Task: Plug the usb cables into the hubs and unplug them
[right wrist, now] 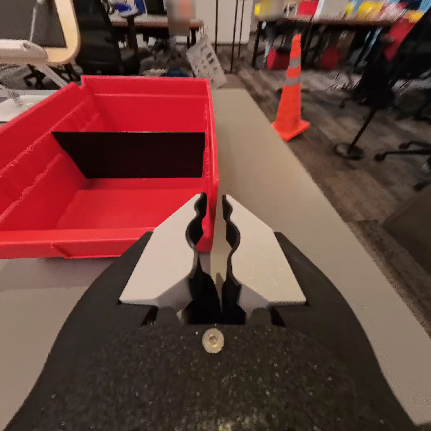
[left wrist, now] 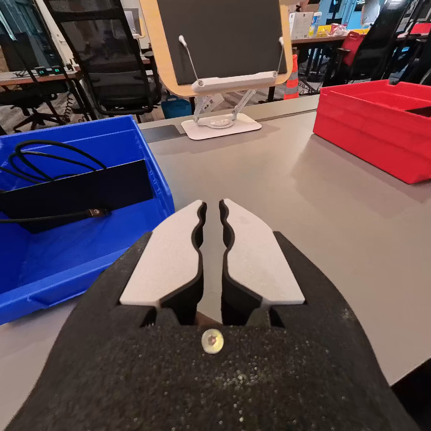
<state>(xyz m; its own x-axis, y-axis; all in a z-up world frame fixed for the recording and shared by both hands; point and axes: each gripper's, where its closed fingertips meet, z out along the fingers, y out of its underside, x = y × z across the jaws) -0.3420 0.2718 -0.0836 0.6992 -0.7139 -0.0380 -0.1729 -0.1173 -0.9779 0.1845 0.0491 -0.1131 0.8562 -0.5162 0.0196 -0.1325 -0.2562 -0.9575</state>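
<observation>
My left gripper point(left wrist: 212, 203) hangs over the grey table point(left wrist: 268, 210), its jaws nearly together with a thin gap and nothing between them. A blue bin point(left wrist: 70, 256) stands just to its left, with a black divider point(left wrist: 77, 193) and a black cable point(left wrist: 53, 154) inside. My right gripper point(right wrist: 214, 196) is likewise nearly closed and empty, at the near right corner of a red bin point(right wrist: 105, 210), which has a black divider point(right wrist: 140, 154). The red bin also shows in the left wrist view point(left wrist: 373, 140), at the far right.
A white stand point(left wrist: 221, 123) holding a dark board with a wooden frame point(left wrist: 224, 42) sits at the table's far edge. Office chairs point(left wrist: 112, 70) stand beyond it. An orange cone point(right wrist: 290, 93) stands on the floor to the right of the table's right edge point(right wrist: 314, 186). The gap from one gripper's tips to the other's is roughly 55 cm.
</observation>
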